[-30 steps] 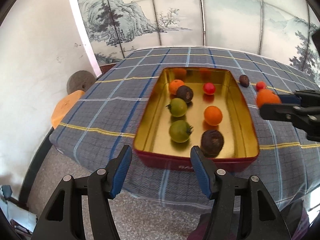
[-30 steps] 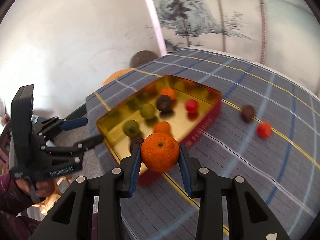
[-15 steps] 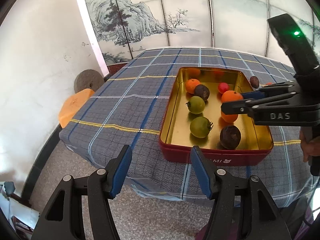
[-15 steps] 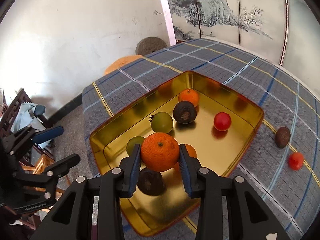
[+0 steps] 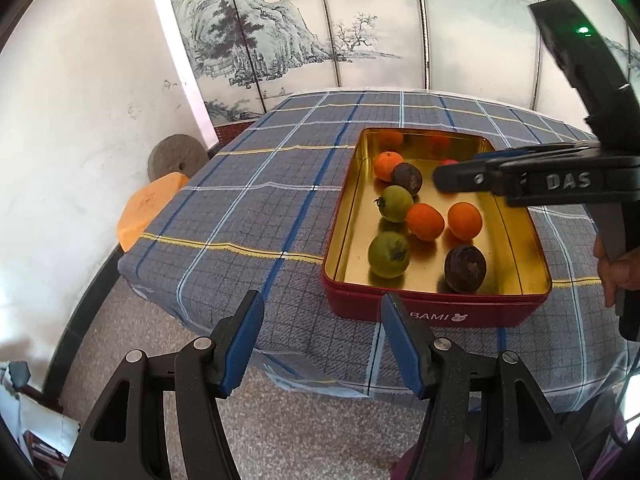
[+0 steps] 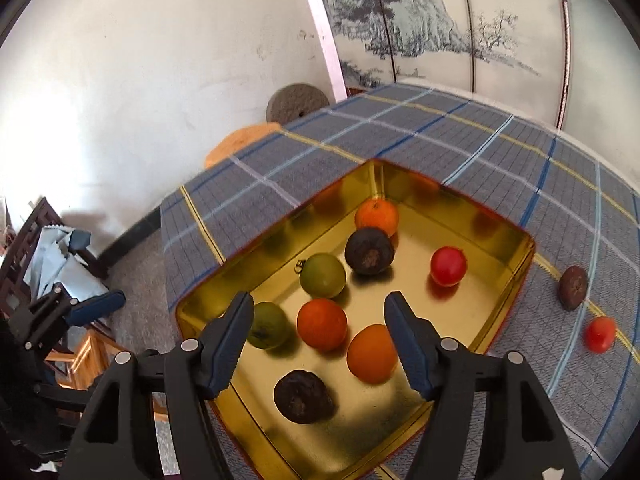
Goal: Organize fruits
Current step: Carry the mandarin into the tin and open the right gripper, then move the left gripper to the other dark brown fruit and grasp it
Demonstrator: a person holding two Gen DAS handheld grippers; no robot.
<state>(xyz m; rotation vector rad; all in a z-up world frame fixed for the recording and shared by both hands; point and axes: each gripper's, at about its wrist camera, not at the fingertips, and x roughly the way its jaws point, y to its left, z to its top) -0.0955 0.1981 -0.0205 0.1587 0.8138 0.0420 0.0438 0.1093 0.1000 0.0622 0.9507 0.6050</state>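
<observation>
A red tin with a gold inside stands on the checked tablecloth. It holds two green fruits, three oranges, two dark wrinkled fruits and a red tomato. My right gripper hangs over the tin with its jaws opening. One orange lies free on the tin floor below them. From the left wrist view, the right gripper reaches over the tin's far half. My left gripper is open and holds nothing, before the tin's near wall.
A dark fruit and a small red tomato lie on the cloth to the right of the tin. A round millstone and an orange stool stand by the white wall. A painted screen closes the back.
My right gripper carried an orange from the table's right side to above the tin, then its jaws spread and the orange dropped into the tin. The left gripper stayed open.
</observation>
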